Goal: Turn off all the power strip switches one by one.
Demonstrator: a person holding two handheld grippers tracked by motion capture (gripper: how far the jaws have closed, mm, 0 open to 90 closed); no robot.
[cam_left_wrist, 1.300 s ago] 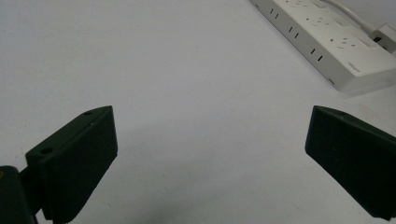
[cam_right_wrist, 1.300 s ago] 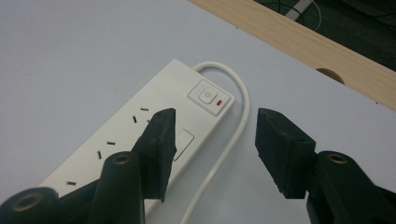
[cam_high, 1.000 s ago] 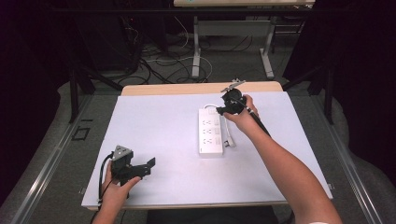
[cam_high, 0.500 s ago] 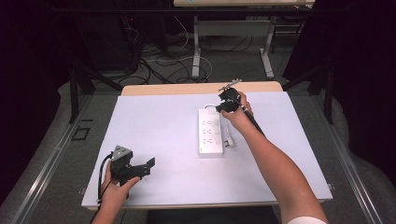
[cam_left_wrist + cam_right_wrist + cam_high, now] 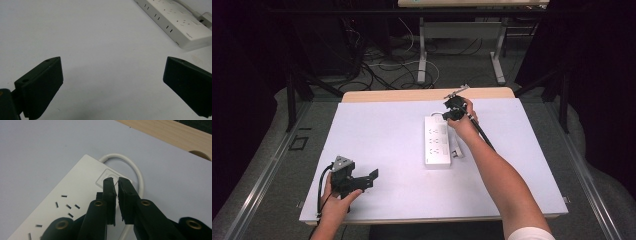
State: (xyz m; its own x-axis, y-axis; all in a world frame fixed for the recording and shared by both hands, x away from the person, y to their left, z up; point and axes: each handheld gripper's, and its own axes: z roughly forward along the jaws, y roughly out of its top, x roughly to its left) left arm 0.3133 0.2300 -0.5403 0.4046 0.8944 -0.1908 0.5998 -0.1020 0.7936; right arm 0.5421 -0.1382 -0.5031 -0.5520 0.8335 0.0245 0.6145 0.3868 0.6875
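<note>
1. The white power strip [image 5: 437,141] lies flat near the middle of the counter [image 5: 377,130], its cord [image 5: 135,168] looping round its far end and a plug [image 5: 455,152] lying just beside its right edge.
2. The right gripper [image 5: 116,182] hangs over the strip's far end, right above the rocker switch [image 5: 110,175]. Its jaws have just been closing and now stand almost clenched, with only a thin slit and nothing between them.
3. My guess is it means to press that switch. The tips are narrow and the switch sits close to the edge, so a push slightly off line could slide off onto the casing or the cord.
4. The strip is held down by nothing. A slanted push could skid it or tip its far end, and the stiff cord might drag it back.
5. The left gripper [image 5: 357,181] waits near the counter's front left corner, jaws released wide and empty, well apart from the strip, too far off to steady it.
</note>
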